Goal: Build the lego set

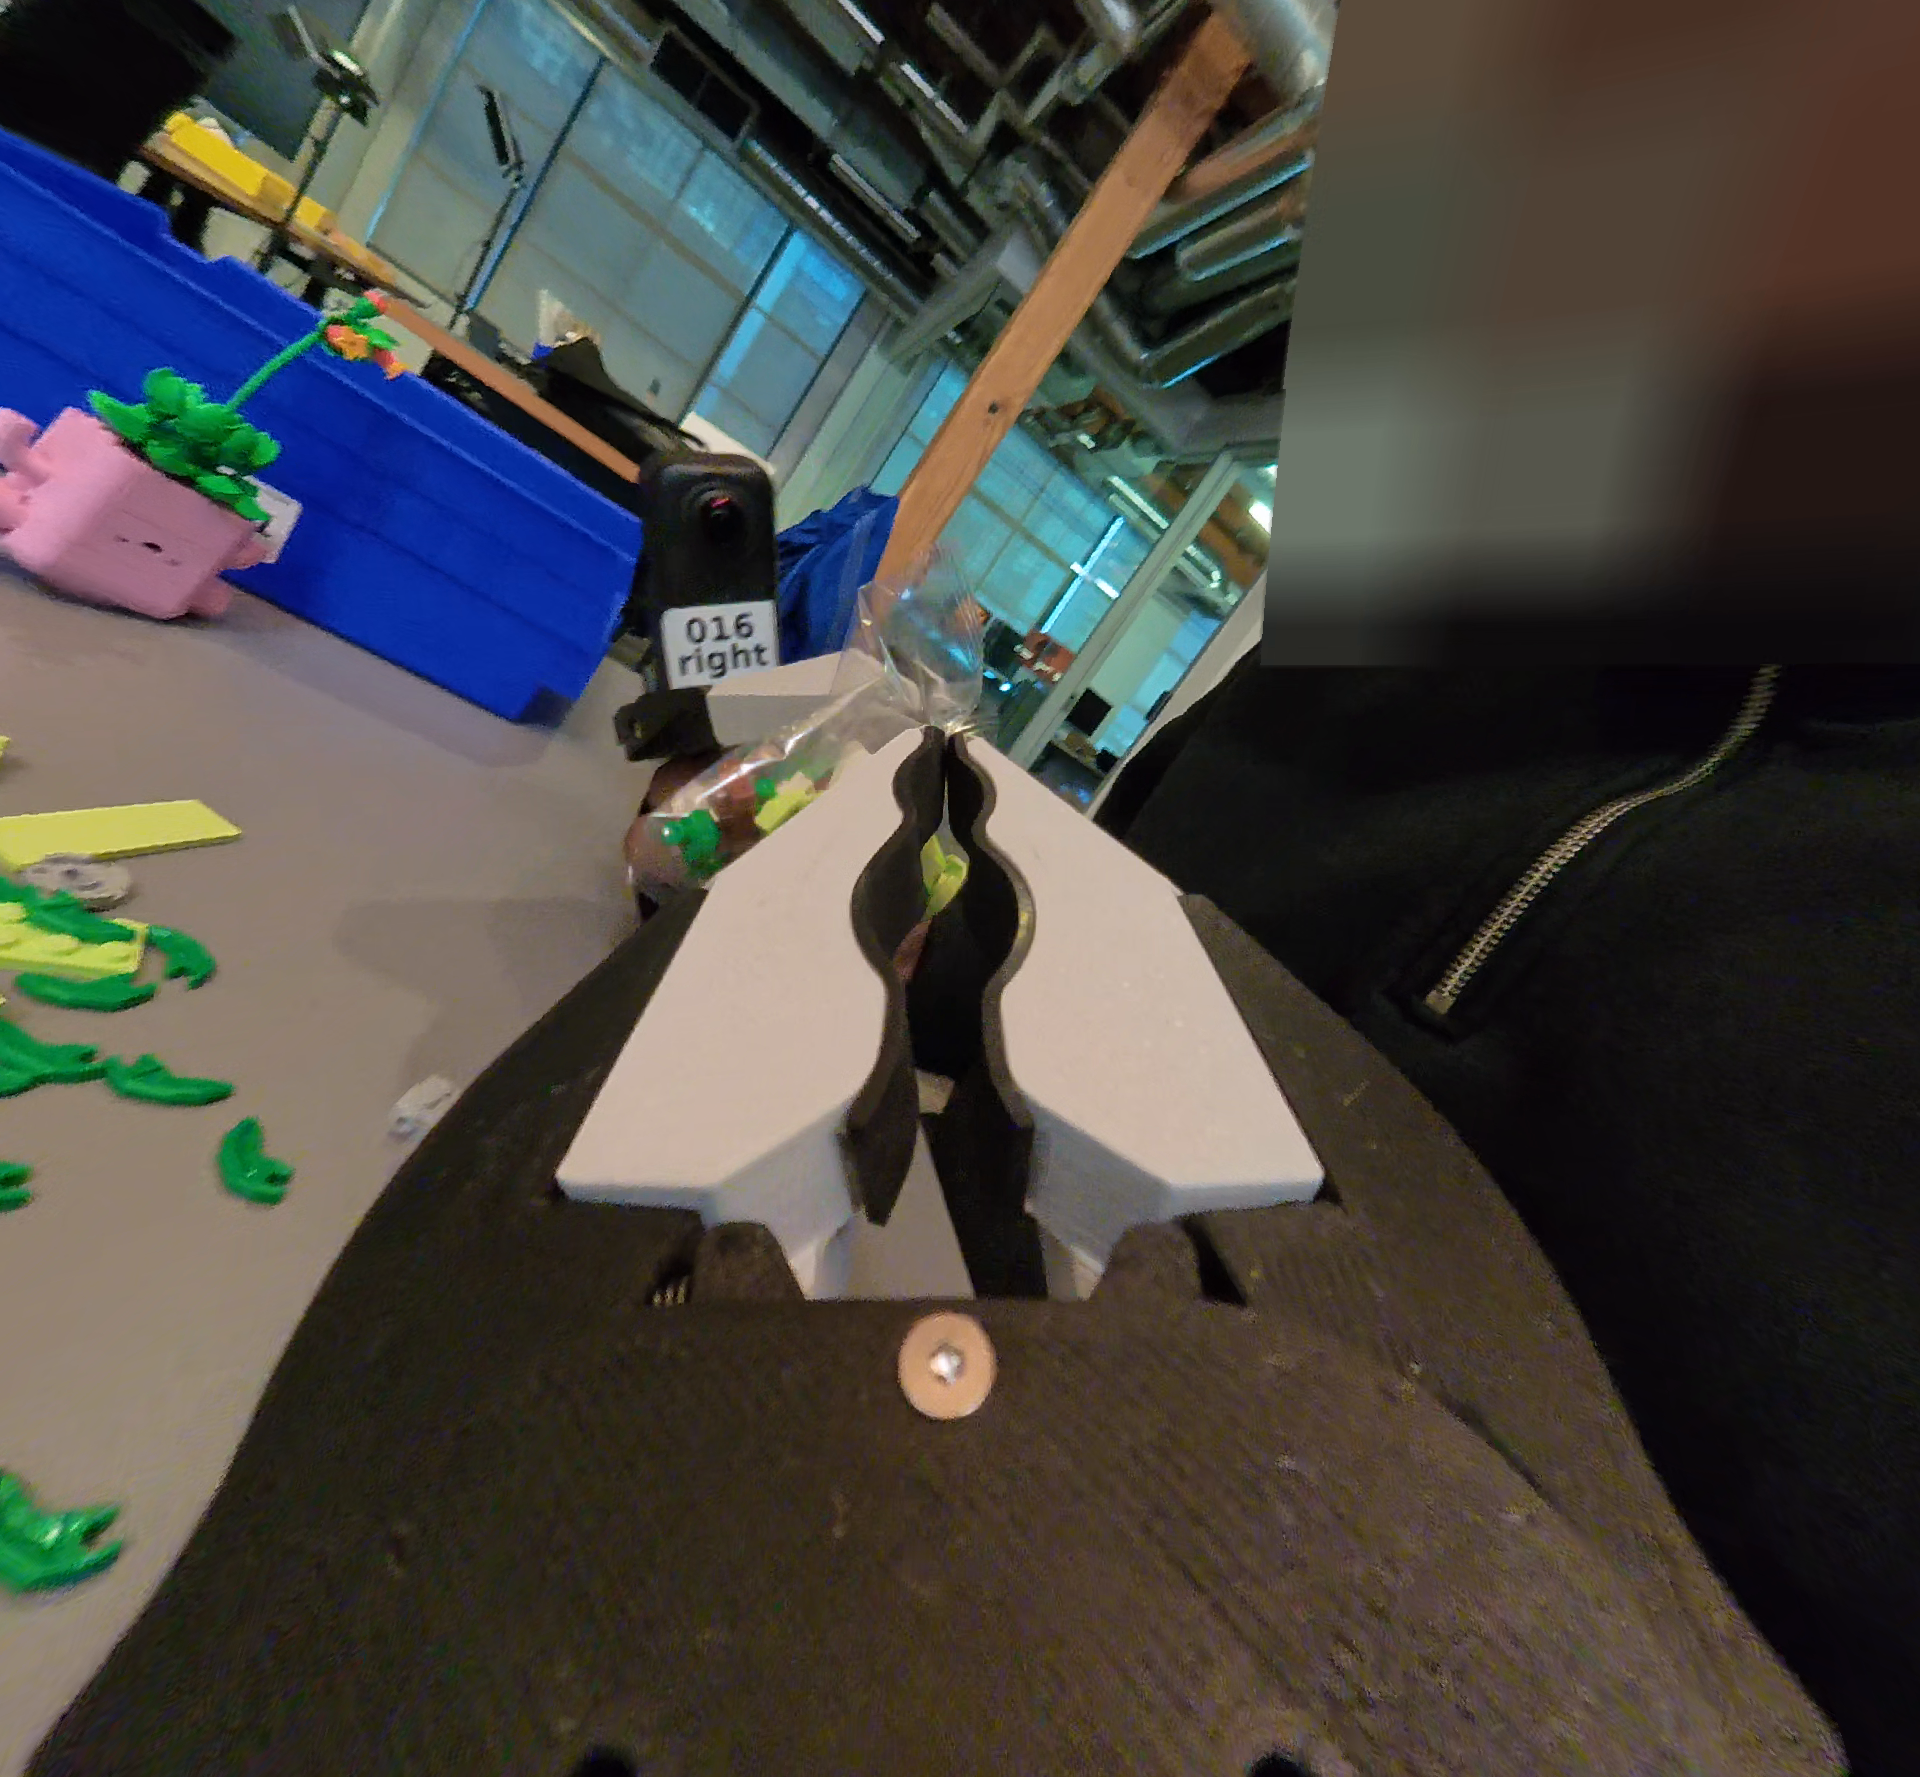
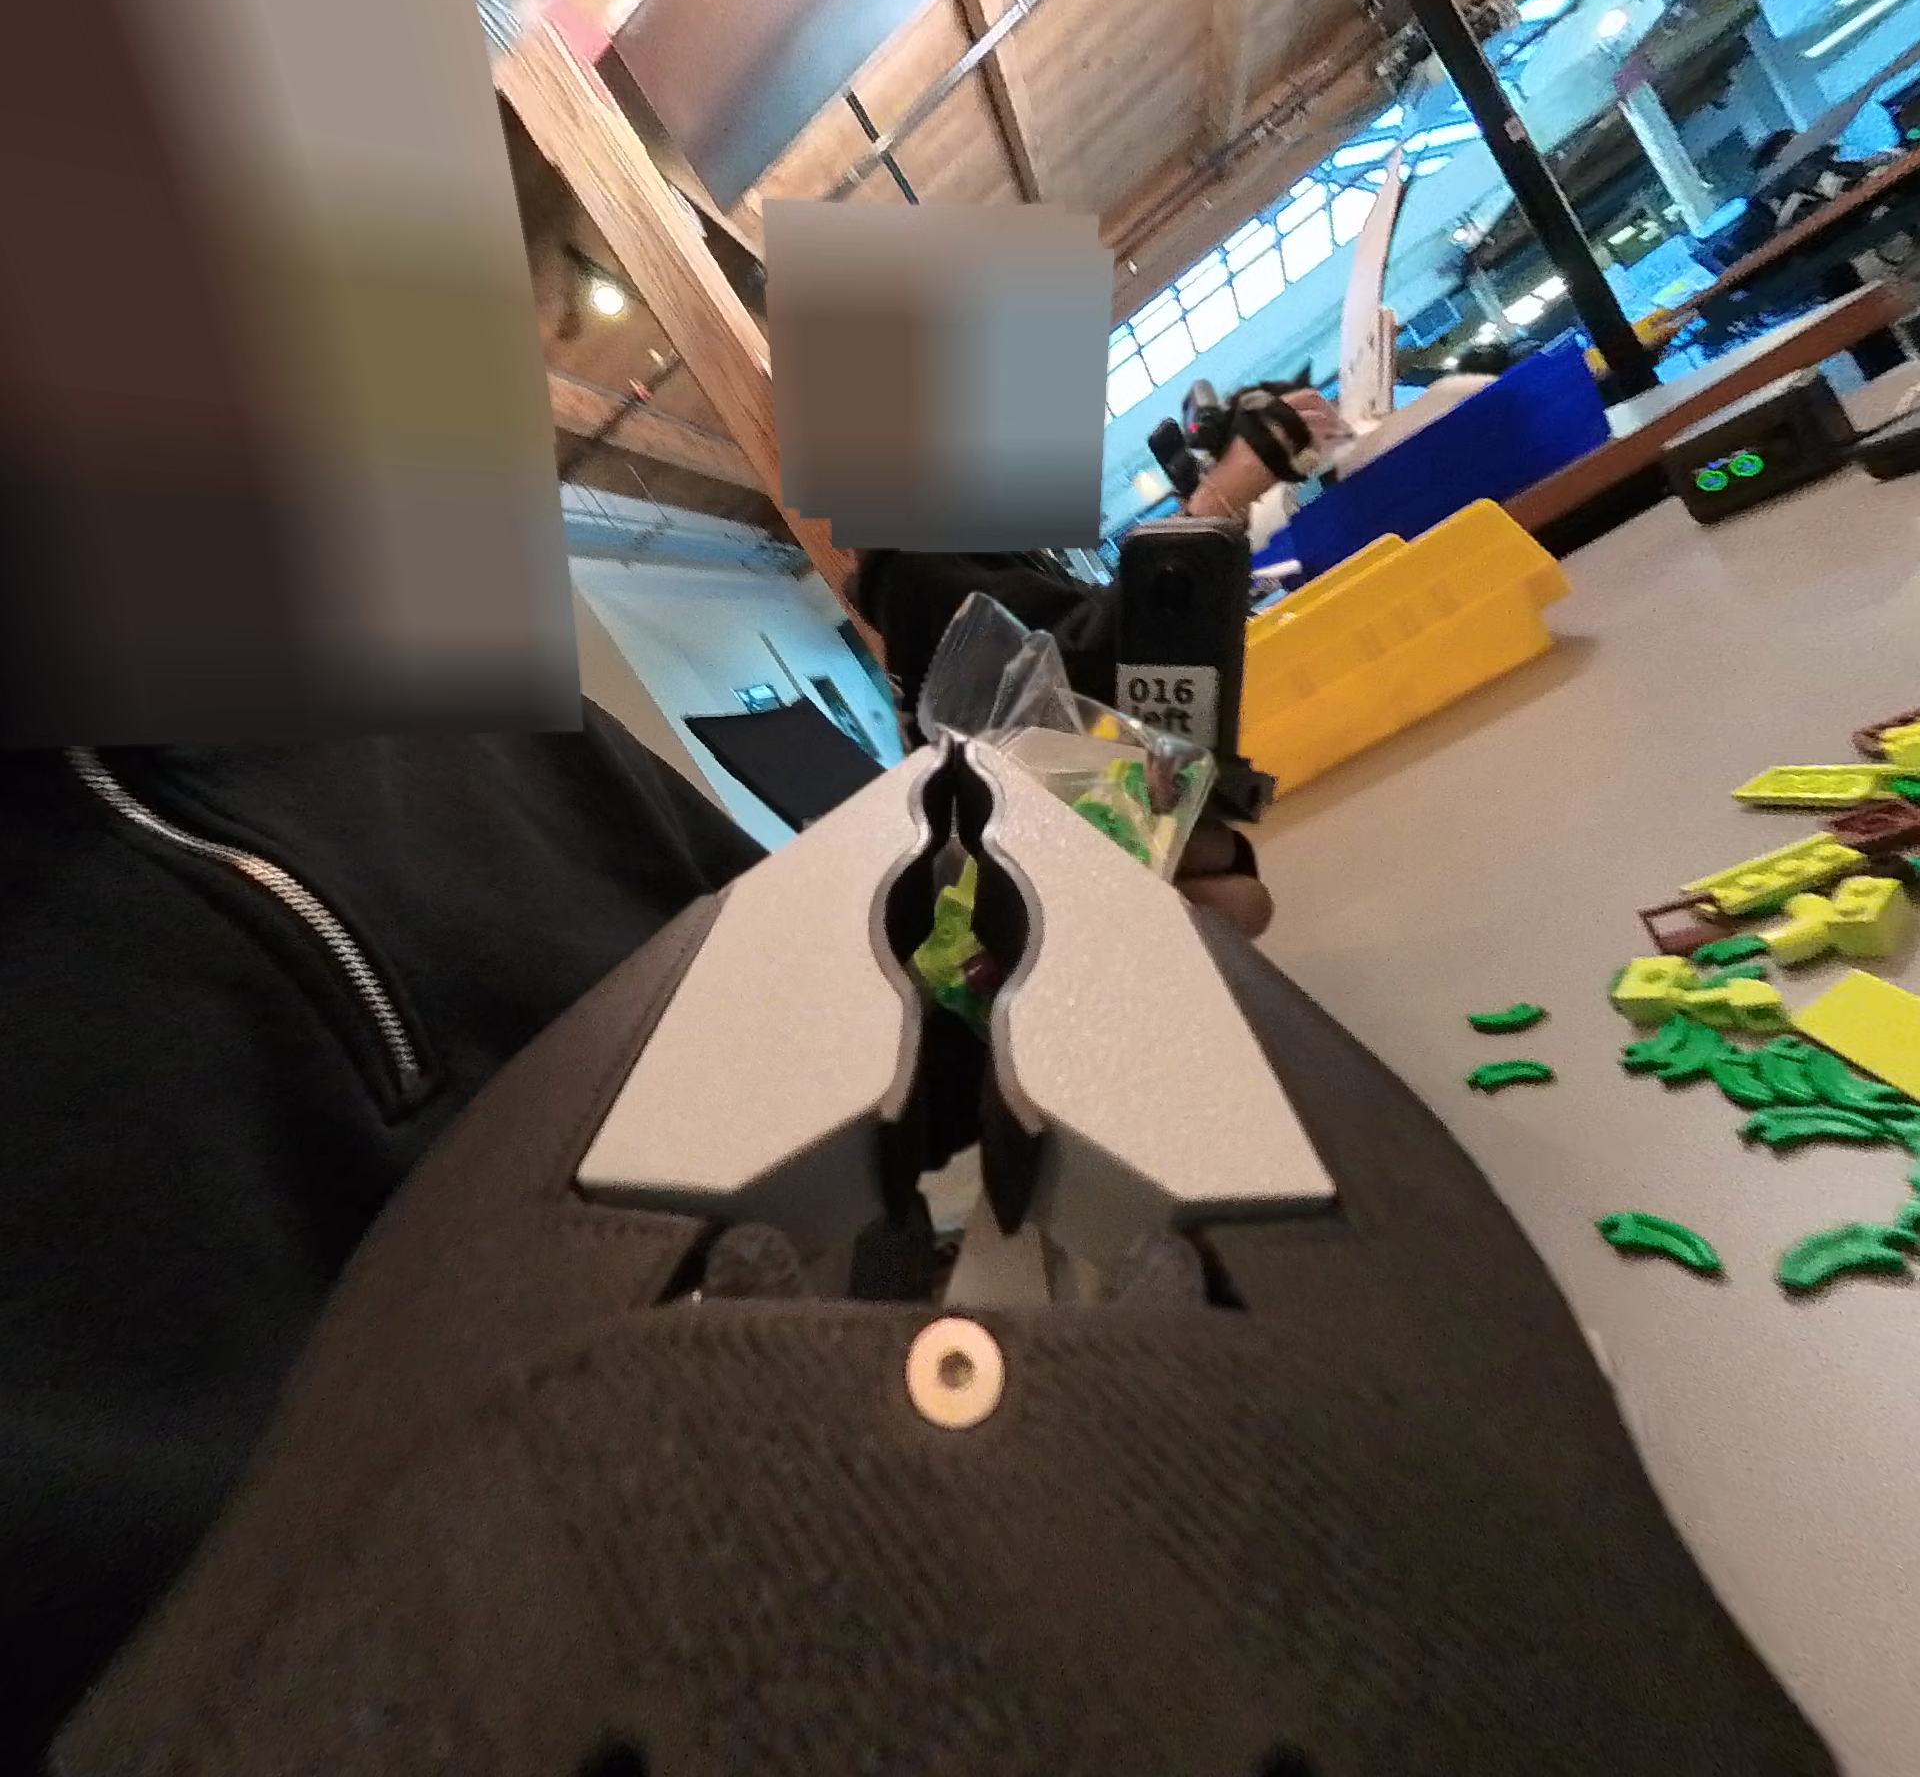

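Above the grey worktop (image 1: 436, 854), near the person's black zipped jacket (image 1: 1558, 948): a clear bag (image 1: 914, 657) of lego pieces, pinched from two sides. Left gripper (image 1: 943, 740) closed at the tips on the bag's crumpled top edge, grey fingers (image 1: 790, 979) pressed together with only the wavy black inner pads between them. Right gripper (image 2: 954, 748) likewise clamped on a corner of the same bag (image 2: 997, 667), tips meeting on the plastic. Through the gaps between each pair of fingers, lime and green pieces seen inside the bag. Bulk of the bag hung between the two tools, packed with brown, green and lime parts (image 1: 727, 813).

In the left wrist view, beyond the bag, the other tool's black camera (image 1: 712, 543) faced back, with a white sticker beneath its lens. On the worktop to the left: loose green leaf pieces (image 1: 166, 1083), a lime plate (image 1: 114, 834), and farther back a pink lego pot (image 1: 125, 522) topped with green foliage and a thin stem ending in small orange flowers (image 1: 358, 340). Behind the pot, a blue bin (image 1: 416, 501).

In the right wrist view, scattered on the worktop at right: more green leaves (image 2: 1766, 1083), lime bricks (image 2: 1766, 875) and a brown piece (image 2: 1870, 828). Farther off, a yellow tray (image 2: 1392, 647) lay beside the opposite camera (image 2: 1179, 626), with a small black box (image 2: 1756, 460) showing green lights behind.
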{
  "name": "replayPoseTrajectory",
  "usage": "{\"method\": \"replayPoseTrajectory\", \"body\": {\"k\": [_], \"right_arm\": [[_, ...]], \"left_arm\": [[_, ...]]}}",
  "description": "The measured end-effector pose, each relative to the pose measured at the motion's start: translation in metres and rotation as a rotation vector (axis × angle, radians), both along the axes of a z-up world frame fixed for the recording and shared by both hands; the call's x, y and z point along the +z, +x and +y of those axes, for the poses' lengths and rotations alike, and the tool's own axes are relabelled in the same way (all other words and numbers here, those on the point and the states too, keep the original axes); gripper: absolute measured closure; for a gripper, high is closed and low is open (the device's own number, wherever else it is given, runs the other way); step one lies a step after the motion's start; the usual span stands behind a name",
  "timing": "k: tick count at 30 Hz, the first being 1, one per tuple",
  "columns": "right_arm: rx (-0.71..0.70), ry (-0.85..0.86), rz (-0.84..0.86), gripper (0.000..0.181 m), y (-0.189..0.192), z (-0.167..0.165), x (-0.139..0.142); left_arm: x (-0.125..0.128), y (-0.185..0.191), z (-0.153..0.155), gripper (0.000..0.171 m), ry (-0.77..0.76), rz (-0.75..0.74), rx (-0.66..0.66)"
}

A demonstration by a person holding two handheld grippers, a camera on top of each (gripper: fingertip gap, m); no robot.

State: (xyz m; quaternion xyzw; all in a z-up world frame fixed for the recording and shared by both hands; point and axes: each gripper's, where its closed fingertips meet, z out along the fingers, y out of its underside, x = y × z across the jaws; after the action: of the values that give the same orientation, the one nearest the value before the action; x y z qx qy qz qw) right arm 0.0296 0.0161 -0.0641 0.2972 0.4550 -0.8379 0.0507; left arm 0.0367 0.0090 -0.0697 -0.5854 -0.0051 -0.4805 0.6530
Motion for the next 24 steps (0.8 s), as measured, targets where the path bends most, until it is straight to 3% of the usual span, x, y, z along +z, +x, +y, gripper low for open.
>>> {"method": "replayPoseTrajectory", "body": {"k": [11, 16, 20, 24], "right_arm": [[0.059, -0.128, 0.114, 0.181, 0.018, 0.0, 0.022], [0.04, -0.078, 0.2, 0.181, 0.028, -0.006, 0.028], [-0.104, 0.085, 0.276, 0.181, 0.027, -0.001, 0.024], [-0.151, 0.133, 0.263, 0.167, 0.021, 0.005, 0.019]], "left_arm": [[0.017, 0.015, -0.004, 0.171, 0.084, -0.086, -0.112], [0.022, 0.022, -0.009, 0.171, 0.111, -0.091, -0.152], [0.012, 0.014, -0.014, 0.171, 0.069, -0.052, -0.139], [0.012, 0.012, -0.02, 0.171, 0.059, -0.062, -0.19]]}}
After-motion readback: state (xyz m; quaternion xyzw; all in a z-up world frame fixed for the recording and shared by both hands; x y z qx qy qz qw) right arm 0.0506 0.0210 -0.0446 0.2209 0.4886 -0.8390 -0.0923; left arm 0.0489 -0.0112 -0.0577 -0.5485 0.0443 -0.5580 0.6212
